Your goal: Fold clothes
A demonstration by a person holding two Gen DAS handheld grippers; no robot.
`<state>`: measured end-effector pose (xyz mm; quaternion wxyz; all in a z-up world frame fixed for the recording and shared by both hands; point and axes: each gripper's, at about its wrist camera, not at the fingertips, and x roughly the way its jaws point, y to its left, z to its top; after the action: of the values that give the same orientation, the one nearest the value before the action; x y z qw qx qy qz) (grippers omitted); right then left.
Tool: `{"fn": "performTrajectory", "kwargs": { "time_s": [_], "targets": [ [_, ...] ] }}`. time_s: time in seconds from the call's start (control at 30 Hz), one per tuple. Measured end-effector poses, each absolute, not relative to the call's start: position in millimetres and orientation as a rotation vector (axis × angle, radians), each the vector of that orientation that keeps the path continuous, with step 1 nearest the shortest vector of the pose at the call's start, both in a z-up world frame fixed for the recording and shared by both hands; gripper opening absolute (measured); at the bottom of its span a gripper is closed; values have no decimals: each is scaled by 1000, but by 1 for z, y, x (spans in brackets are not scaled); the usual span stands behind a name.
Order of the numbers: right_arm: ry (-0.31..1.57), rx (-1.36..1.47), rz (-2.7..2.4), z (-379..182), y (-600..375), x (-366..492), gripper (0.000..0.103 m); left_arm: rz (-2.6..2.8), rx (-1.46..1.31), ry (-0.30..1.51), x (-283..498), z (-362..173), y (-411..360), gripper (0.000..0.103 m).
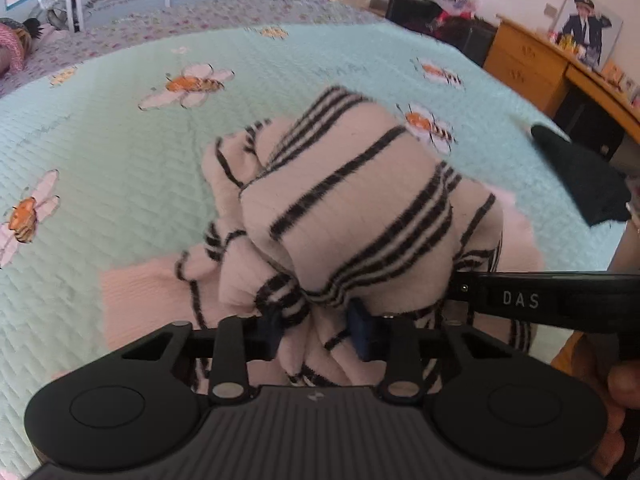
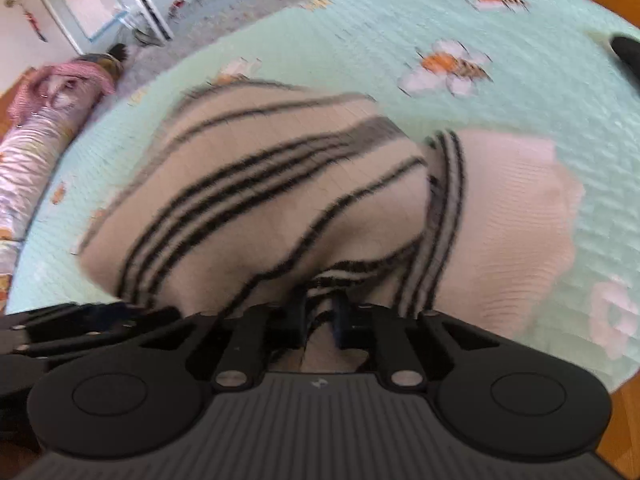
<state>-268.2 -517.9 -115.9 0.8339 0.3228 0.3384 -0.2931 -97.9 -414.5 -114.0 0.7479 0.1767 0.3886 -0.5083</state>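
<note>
Progress: early. The striped sweater [image 1: 344, 200] is bunched in a rumpled heap on the bed [image 1: 120, 152], on the mint quilt with the bee print. No flat panel, no squared edge and no finished fold is visible in either view. A plain pink part of the garment [image 2: 516, 208] lies spread to the right of the heap in the right wrist view. My reading: the step in hand is picking up the cloth to shake or spread it out. Spreading, folding the sleeves in and folding the body all remain.

Left gripper [image 1: 318, 330]: jaws drawn in and clamped on a thick gather of striped cloth, which bulges above and below the blue pads [image 1: 362, 328]. It points steeply down at the bed, and the heap rises directly in front of it.

Right gripper [image 2: 322, 316]: jaws nearly together, pinching a thin fold of the striped knit. It points down at a similar slope. The view is motion-blurred, so which edge of the garment it holds cannot be told.

The two grippers sit close together: the right one's body crosses the right edge of the left wrist view, just beside the left gripper, and a hand [image 1: 616, 408] shows below it. Both grips appear to be on the near edge of the same heap.

Other: a dark garment [image 1: 576, 176] lies on the bed, apart from the sweater, on the right side.
</note>
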Motion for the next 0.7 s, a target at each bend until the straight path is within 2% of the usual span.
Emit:
{"fn": "performTrajectory", "kwargs": {
  "time_s": [0.17, 0.3, 0.33, 0.37, 0.4, 0.43, 0.5, 0.6, 0.7],
  "targets": [
    [612, 611, -482, -65, -484, -233, 12, -1049, 320, 733, -74, -73, -383, 13],
    [530, 528, -334, -17, -446, -194, 12, -935, 265, 594, -48, -28, -337, 13],
    [538, 516, -320, -14, -438, -184, 16, -907, 259, 579, -43, -20, -326, 13],
    [546, 504, -306, -11, -430, -174, 19, -876, 257, 590, -39, -21, -316, 20],
    [554, 492, -291, -7, -423, -165, 27, -844, 256, 600, -36, -21, -306, 34],
    [571, 492, -284, -7, -416, -157, 33, -813, 254, 611, -32, -22, -297, 38],
    [617, 517, -287, -17, -407, -151, 40, -771, 248, 644, -36, -34, -279, 48],
    [662, 517, -297, -27, -395, -154, 51, -747, 221, 711, -42, -54, -257, 52],
    [700, 493, -322, -30, -389, -158, 52, -762, 206, 752, -49, -66, -249, 52]
  ]
}}
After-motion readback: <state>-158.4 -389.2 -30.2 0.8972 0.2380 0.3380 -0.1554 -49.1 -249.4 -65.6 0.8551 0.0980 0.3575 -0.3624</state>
